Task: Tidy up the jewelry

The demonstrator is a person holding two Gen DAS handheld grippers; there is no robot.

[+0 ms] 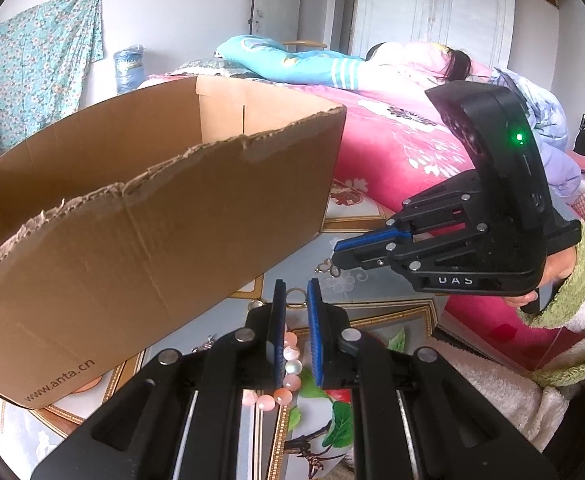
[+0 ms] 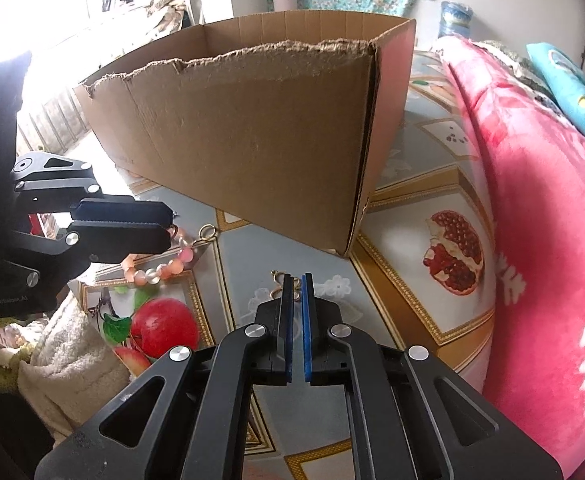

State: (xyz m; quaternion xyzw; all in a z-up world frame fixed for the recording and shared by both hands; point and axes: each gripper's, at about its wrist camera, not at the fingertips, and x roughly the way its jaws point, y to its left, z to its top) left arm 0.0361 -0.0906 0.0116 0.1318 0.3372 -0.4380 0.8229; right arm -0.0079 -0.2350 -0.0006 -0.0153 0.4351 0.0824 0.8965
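- Cardboard box (image 2: 260,128), one, open top with torn rim, "www.anta.cn" printed on its side; stands on the fruit-print table covering (image 2: 432,280). Likely where the jewelry goes. Stiff and light.
- Pink bed cover (image 2: 540,240) right of the table, a person lying on the bed (image 1: 412,64) behind.
- Two grippers. Left gripper (image 1: 296,300): fingers at a narrow gap, the beaded bracelet running between the pads; looks clamped, contact hard to confirm.
- Right gripper (image 2: 297,284): fingers nearly together, thin slit between; tips sit at the small gold piece. Whether it is pinched I cannot tell.
- Beaded bracelet (image 2: 160,270), one, pink and clear beads; lies on the table near the box's front. Judged light, floppy, beads smooth and slippery; pinch across the strand, not on a single bead.
- Gold ring clasp (image 2: 209,233), one, at the bracelet end; rigid, a possible hold point.
- Small gold hooked piece (image 2: 277,280), one, an earring or clasp, on the table at the right fingertips. Tiny, light, easily bent; grip its middle gently.
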